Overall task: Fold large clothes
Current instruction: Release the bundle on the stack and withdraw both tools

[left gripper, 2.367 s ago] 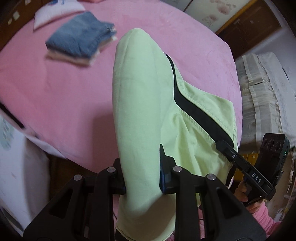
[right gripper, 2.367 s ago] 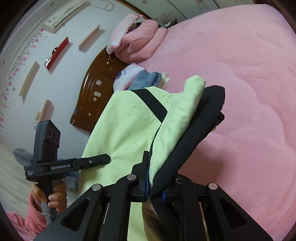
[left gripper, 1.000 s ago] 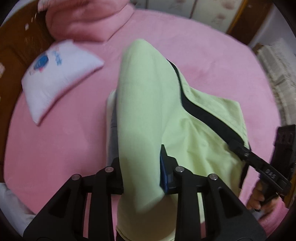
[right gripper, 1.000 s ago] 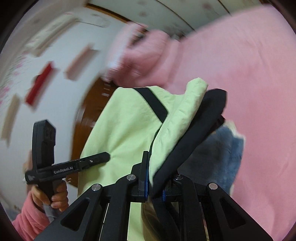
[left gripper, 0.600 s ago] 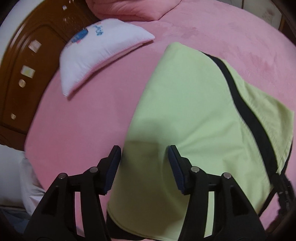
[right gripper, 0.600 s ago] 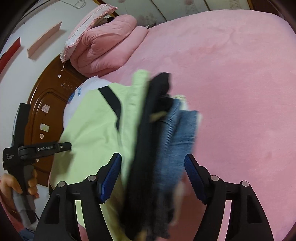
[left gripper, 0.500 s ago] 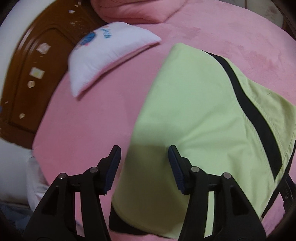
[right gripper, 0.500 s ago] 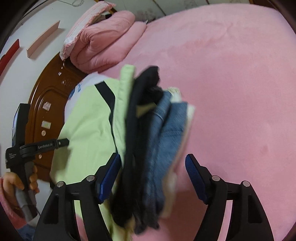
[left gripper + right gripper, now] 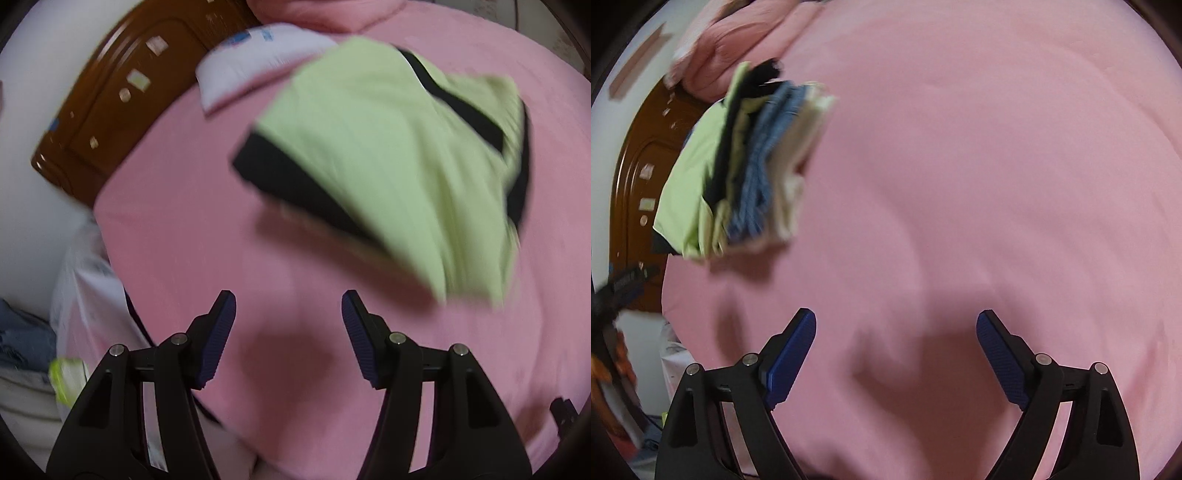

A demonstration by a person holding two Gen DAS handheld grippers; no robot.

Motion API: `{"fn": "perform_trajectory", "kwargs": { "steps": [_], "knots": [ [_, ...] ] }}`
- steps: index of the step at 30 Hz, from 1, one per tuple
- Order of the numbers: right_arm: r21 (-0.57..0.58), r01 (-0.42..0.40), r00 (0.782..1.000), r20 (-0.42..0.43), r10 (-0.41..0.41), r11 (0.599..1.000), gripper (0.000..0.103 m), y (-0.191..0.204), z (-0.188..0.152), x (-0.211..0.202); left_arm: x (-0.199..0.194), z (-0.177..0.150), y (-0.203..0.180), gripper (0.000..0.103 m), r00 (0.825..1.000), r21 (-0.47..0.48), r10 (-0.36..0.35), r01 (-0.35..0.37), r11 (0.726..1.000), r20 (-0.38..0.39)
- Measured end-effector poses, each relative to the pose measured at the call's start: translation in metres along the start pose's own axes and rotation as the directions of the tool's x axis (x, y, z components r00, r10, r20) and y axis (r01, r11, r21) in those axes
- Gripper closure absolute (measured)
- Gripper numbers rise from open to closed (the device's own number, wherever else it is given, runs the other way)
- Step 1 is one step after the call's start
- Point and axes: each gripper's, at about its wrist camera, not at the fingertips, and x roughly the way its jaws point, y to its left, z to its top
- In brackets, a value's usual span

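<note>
The folded light-green garment with black trim (image 9: pixel 391 155) lies on top of a stack of folded clothes on the pink bed (image 9: pixel 207 229). In the right wrist view the green garment (image 9: pixel 690 173) tops the stack over folded blue jeans (image 9: pixel 768 158) and a cream piece. My left gripper (image 9: pixel 288 328) is open and empty, drawn back from the stack over bare bed. My right gripper (image 9: pixel 895 354) is open and empty, well to the right of the stack.
A white pillow (image 9: pixel 258 55) lies behind the stack by the brown wooden headboard (image 9: pixel 110 110). A pink quilt (image 9: pixel 735 48) is rolled at the bed's head. White bedding and other clothes (image 9: pixel 26 350) lie beyond the bed's left edge.
Both grippers let go of the green garment onto the jeans stack and opened. Since then both have pulled back from the stack, which now sits farther away in both views.
</note>
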Motion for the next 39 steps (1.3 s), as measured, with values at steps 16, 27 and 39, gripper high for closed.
{"fn": "perform_trajectory", "kwargs": {
  "steps": [16, 27, 39],
  "knots": [
    [0.149, 0.208, 0.97, 0.094, -0.223, 0.967, 0.002, -0.136, -0.196, -0.137, -0.098, -0.223, -0.052, 0.046, 0.973, 0.249, -0.228, 0.226, 0.942, -0.023],
    [0.078, 0.308, 0.941, 0.123, -0.316, 0.948, 0.001, -0.157, -0.281, -0.255, -0.176, -0.314, -0.084, 0.046, 0.825, 0.224, -0.558, 0.562, 0.796, -0.086],
    [0.161, 0.23, 0.954, 0.156, -0.255, 0.96, 0.001, -0.233, -0.339, -0.386, -0.302, -0.349, -0.171, 0.046, 0.761, 0.414, -0.641, 0.618, 0.668, -0.102]
  ]
}}
